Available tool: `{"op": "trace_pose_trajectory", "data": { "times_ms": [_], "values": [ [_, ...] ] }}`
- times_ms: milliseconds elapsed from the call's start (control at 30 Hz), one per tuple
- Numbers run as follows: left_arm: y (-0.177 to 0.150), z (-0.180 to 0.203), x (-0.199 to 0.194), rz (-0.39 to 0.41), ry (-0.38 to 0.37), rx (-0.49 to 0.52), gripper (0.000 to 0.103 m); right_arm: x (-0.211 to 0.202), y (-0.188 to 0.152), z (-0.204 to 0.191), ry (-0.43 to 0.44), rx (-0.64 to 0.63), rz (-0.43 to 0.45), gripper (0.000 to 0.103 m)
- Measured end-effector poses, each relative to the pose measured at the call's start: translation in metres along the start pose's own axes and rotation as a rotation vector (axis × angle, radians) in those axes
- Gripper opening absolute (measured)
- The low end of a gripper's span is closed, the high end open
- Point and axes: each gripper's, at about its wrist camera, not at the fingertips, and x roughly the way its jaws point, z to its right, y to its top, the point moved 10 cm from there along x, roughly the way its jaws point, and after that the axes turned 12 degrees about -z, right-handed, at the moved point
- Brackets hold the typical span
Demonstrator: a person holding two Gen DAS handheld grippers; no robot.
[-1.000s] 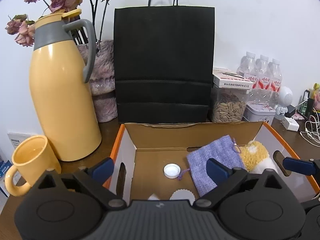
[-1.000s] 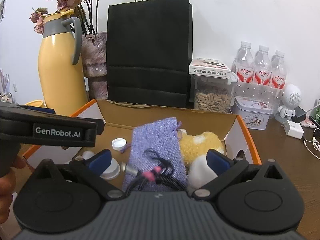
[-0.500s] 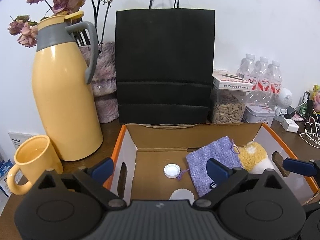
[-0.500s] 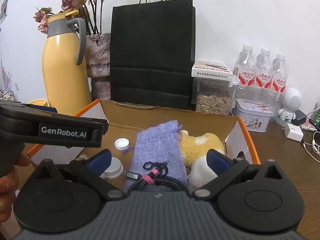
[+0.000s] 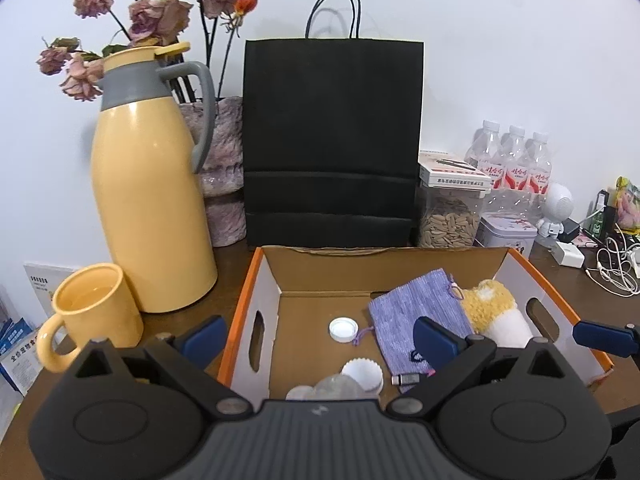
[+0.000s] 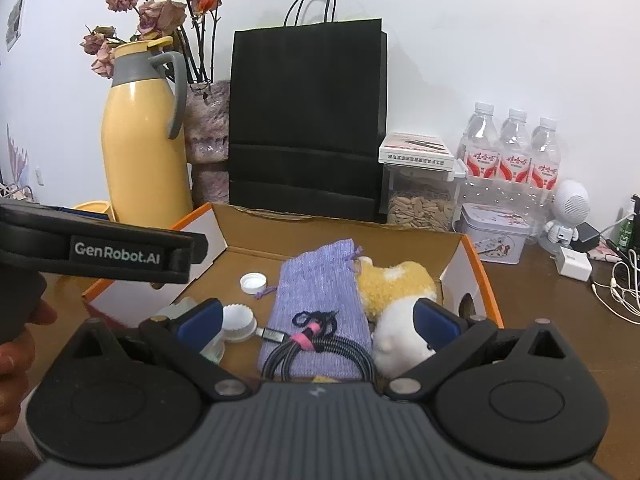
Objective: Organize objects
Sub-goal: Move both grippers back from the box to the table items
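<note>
An open cardboard box [image 5: 256, 276] with an orange rim holds a purple knit pouch [image 5: 416, 312], a yellow-and-white plush toy [image 5: 488, 304], a white bottle cap [image 5: 343, 328] and a scalloped white lid [image 5: 362, 372]. In the right wrist view a coiled black cable [image 6: 320, 344] with a pink tie lies on the pouch [image 6: 320, 280], beside the plush [image 6: 400, 284]. My right gripper [image 6: 318, 320] hovers open above the cable, holding nothing. Over the box's near left side my left gripper [image 5: 320, 336] is open and empty too.
Left of the box are a yellow thermos jug [image 5: 148, 200] and a yellow mug [image 5: 96, 312]. A black paper bag [image 5: 332, 140] and a vase of dried roses [image 5: 224, 168] stand behind. A seed jar [image 5: 448, 220], water bottles [image 5: 516, 168], a tin and loose chargers crowd the right.
Both grippers have drawn up and back from the box. The cable, close between the right fingers a second ago, now lies free on the pouch.
</note>
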Motion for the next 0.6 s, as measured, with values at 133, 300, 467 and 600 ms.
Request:
{"op": "trace_pose_trajectory", "data": {
  "times_ms": [133,300,467,600],
  "values": [
    [-0.009,-0.002,-0.014,0.007,0.0,-0.002,0.1,-0.011,-0.009,-0.002,-0.004,0.002,0.0,0.103],
    [-0.022,-0.004,-0.03,0.005,-0.001,-0.006,0.1,-0.025,-0.022,-0.004,-0.015,0.003,-0.003,0.103],
    [-0.038,-0.008,-0.043,-0.006,0.01,-0.004,0.1,-0.038,-0.036,-0.003,-0.024,0.006,-0.014,0.103],
    [-0.053,-0.012,-0.051,-0.02,0.024,0.001,0.1,-0.049,-0.05,-0.002,-0.032,0.006,-0.024,0.103]
  ]
}}
